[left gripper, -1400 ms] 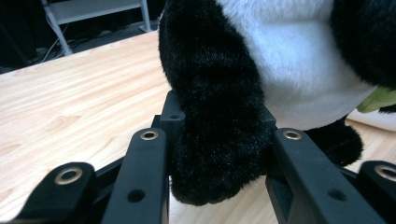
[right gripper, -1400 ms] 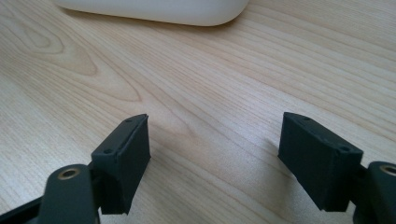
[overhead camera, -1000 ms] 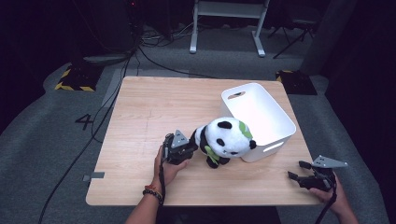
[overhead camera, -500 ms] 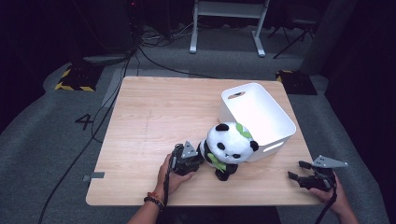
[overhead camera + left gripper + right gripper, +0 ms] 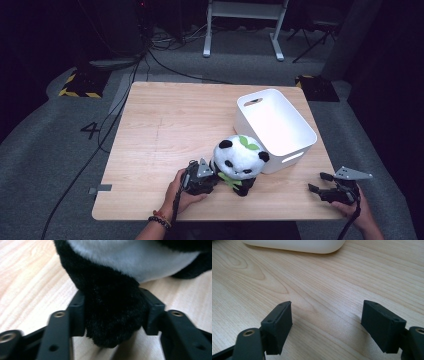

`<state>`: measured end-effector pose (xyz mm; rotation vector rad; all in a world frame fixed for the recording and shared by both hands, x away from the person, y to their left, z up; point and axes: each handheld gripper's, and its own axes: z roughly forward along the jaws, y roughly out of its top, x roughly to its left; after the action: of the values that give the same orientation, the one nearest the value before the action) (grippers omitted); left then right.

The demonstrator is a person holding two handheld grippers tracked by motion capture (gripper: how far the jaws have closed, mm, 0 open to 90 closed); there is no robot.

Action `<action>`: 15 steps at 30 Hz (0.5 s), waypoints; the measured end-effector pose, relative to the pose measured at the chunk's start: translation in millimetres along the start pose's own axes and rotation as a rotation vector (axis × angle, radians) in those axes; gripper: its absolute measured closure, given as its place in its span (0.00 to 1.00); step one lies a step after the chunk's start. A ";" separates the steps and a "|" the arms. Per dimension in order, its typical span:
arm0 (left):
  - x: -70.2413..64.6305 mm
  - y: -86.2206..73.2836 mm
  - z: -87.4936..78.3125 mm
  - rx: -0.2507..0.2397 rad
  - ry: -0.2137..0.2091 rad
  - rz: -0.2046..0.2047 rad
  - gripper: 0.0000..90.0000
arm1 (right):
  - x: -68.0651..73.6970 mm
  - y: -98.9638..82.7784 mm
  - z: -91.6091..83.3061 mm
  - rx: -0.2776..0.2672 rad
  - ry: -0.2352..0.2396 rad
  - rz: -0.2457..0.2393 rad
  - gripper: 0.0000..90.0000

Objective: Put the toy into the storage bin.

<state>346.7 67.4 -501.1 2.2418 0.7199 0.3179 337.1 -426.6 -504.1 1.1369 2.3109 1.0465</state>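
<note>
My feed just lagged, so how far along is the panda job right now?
Done: the black-and-white plush panda sits upright on the wooden table, against the white plastic bin. In hand: the left gripper has just been opening, its jaws flanking the panda's black leg. Left: backing that gripper clear. The right gripper waits open.

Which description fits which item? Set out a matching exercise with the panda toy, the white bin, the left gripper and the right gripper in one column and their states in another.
Things:
1. panda toy
2. white bin
3. left gripper
4. right gripper

States:
A. jaws wide apart, nothing between them
B. sits upright on the table
C. jaws either side of a black paw
D. lies tilted, opening upward

Pairs: 1-B, 2-D, 3-C, 4-A
</note>
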 end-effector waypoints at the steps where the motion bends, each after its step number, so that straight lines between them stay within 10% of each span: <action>1: -0.2 -0.4 -1.1 0.006 0.004 0.009 0.45 | 0.1 0.0 0.1 -0.001 0.000 0.000 0.28; 15: 7.0 -21.9 -28.7 0.032 -0.033 -0.013 0.18 | 0.8 0.1 0.2 0.001 -0.003 -0.001 0.28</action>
<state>331.3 100.5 -497.2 2.2658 0.7266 0.2643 336.8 -425.9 -504.1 1.1373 2.3099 1.0429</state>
